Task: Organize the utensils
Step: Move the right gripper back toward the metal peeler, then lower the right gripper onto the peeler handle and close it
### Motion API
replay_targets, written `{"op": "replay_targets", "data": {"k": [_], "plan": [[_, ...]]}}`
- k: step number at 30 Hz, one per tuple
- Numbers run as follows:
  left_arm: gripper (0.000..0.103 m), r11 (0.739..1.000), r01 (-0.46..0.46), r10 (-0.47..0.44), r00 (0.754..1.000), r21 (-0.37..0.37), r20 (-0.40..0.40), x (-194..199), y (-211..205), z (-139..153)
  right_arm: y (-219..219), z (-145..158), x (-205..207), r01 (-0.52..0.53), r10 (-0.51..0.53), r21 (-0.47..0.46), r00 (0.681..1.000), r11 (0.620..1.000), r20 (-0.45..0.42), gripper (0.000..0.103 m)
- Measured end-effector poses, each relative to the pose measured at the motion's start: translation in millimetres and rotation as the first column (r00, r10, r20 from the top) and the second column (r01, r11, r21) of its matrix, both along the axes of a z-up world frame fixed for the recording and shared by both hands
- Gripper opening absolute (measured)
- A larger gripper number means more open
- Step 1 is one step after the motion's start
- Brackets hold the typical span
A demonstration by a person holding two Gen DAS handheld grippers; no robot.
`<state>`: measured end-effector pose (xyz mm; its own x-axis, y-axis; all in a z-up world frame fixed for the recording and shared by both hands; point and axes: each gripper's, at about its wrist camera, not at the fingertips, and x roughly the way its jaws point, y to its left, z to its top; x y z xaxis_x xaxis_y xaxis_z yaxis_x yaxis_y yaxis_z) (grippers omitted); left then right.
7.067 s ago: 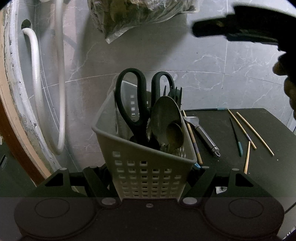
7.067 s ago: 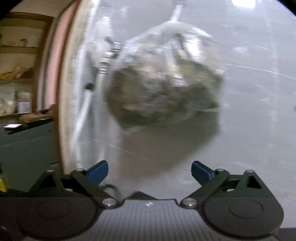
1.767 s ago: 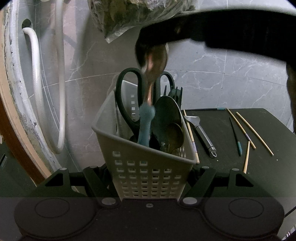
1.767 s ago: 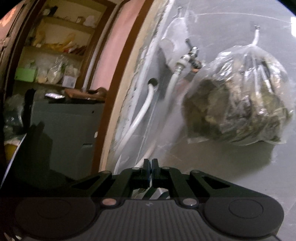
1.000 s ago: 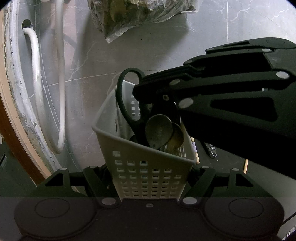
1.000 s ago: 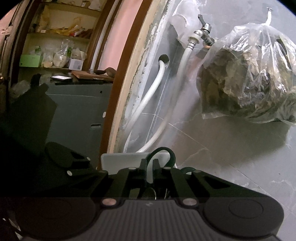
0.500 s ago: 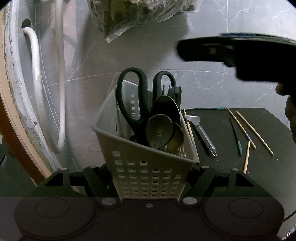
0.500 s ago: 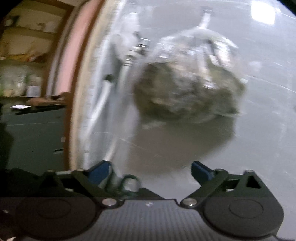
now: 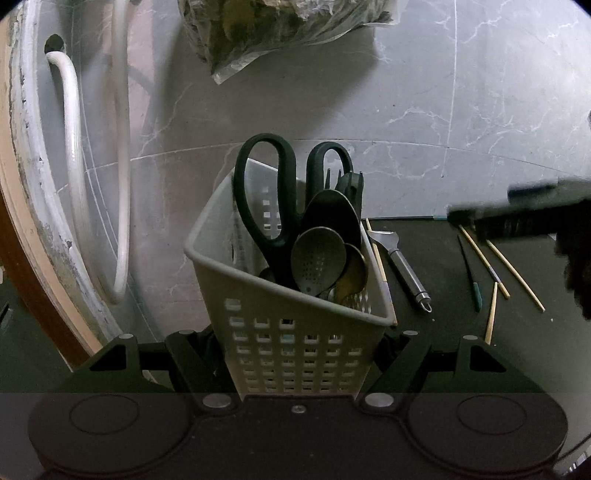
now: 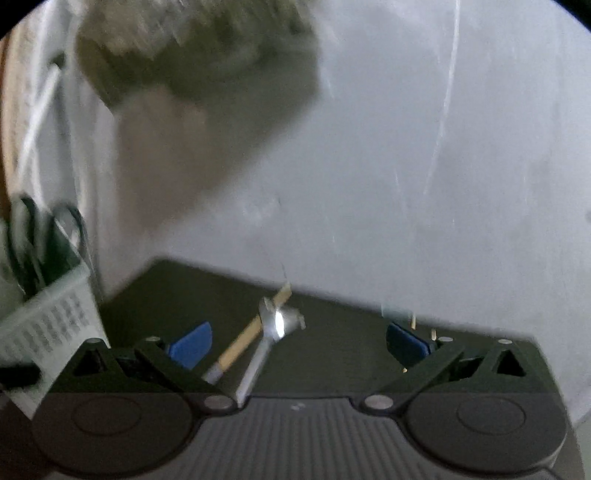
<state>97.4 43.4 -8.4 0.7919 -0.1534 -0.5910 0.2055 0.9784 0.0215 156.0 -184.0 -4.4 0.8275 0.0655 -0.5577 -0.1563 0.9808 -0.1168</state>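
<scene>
My left gripper (image 9: 295, 343) is shut on a white perforated utensil basket (image 9: 295, 332), which holds black scissors (image 9: 266, 199), a slotted spoon (image 9: 317, 258) and other spoons. The basket also shows at the left edge of the blurred right wrist view (image 10: 48, 321). My right gripper (image 10: 299, 343) is open and empty above the dark table (image 10: 332, 350), over a steel peeler (image 10: 269, 332) and a chopstick (image 10: 243, 343). In the left wrist view the right gripper (image 9: 517, 218) hangs at the right, above the loose chopsticks (image 9: 495, 273), and the peeler (image 9: 406, 269) lies beside the basket.
A grey marble wall stands behind the table. A plastic bag of dry leaves (image 9: 280, 33) hangs on it, above the basket. White hoses (image 9: 74, 147) run down the wall at the left. A teal-tipped stick (image 9: 472, 280) lies among the chopsticks.
My right gripper put a slotted spoon into the basket, opened, and swung away right and down over the table. The left gripper and basket have not moved.
</scene>
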Motion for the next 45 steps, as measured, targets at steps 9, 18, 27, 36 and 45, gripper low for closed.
{"op": "replay_targets", "data": {"k": [9, 18, 27, 36, 45], "plan": [[0.076, 1.0, 0.009, -0.009, 1.0, 0.008, -0.005, 1, 0, 0, -29, -48, 16, 0.061, -0.048, 0.062, 0.979, 0.996, -0.196, 0.103], [0.076, 1.0, 0.006, -0.006, 1.0, 0.006, -0.006, 1, 0, 0, -14, -50, 74, 0.008, 0.012, 0.087, 0.975, 0.996, -0.222, 0.103], [0.076, 1.0, 0.003, -0.003, 1.0, 0.004, -0.008, 2, -1, 0, 10, -65, 118, -0.002, 0.008, 0.019, 0.955, 1.0, -0.297, 0.103], [0.076, 1.0, 0.003, -0.003, 1.0, -0.001, -0.009, 2, 0, 0, 19, -74, 125, 0.04, -0.056, -0.056, 0.945, 0.998, -0.322, 0.103], [0.077, 1.0, 0.004, -0.004, 1.0, 0.001, -0.009, 2, 0, 1, 22, -65, 130, 0.029, -0.035, -0.026, 0.947, 0.999, -0.32, 0.052]]}}
